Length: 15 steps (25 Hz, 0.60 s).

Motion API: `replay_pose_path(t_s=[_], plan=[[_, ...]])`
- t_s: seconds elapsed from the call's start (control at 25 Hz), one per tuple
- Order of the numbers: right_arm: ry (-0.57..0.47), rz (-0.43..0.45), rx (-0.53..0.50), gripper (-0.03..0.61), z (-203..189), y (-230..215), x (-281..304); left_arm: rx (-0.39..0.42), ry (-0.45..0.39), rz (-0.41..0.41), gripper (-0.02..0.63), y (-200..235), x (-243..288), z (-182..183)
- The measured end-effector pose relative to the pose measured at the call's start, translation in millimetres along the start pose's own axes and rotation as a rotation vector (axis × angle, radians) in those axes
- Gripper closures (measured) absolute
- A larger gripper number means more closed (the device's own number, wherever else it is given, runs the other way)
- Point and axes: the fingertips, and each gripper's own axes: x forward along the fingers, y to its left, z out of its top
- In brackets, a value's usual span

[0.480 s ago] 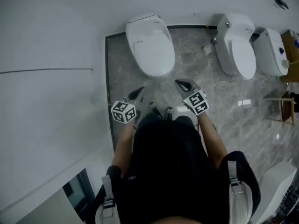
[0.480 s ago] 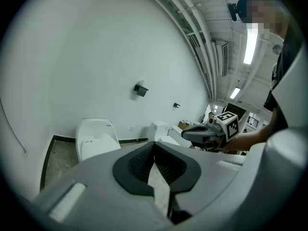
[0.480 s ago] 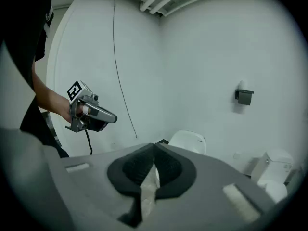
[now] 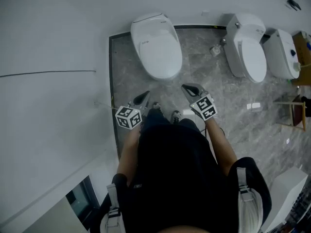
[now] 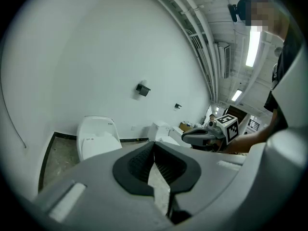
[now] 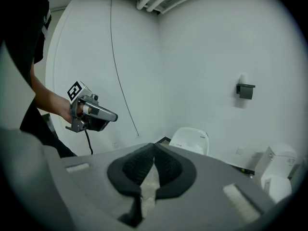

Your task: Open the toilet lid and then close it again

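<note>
Seemingly with the opening not yet begun, the toilet lid (image 4: 158, 47) lies shut, while the left gripper (image 4: 145, 94) and right gripper (image 4: 185, 87), both clenched and empty, hover short of it.

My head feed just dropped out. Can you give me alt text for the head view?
A person stands before a closed white toilet, left gripper and right gripper both shut, empty, short of it. Two more toilets stand to the right.
</note>
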Motion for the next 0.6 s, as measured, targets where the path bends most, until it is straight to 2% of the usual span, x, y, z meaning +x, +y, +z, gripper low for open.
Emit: replay_pose_path(t_s=[0.2, 0.4, 0.6], plan=[[0.068, -0.015, 0.03, 0.575, -14.4, -5.6, 28.3, -0.071, 0.035, -0.015, 0.601, 38.6, 6.8, -16.1], [0.149, -0.037, 0.047, 0.575, -8.9, -22.5, 61.5, -0.121, 0.024, -0.06, 0.603, 85.4, 27.4, 6.4], [0.221, -0.075, 0.111, 0.575, -18.2, -44.5, 107.0, -0.155, 0.071, -0.098, 0.603, 144.9, 48.3, 15.6]])
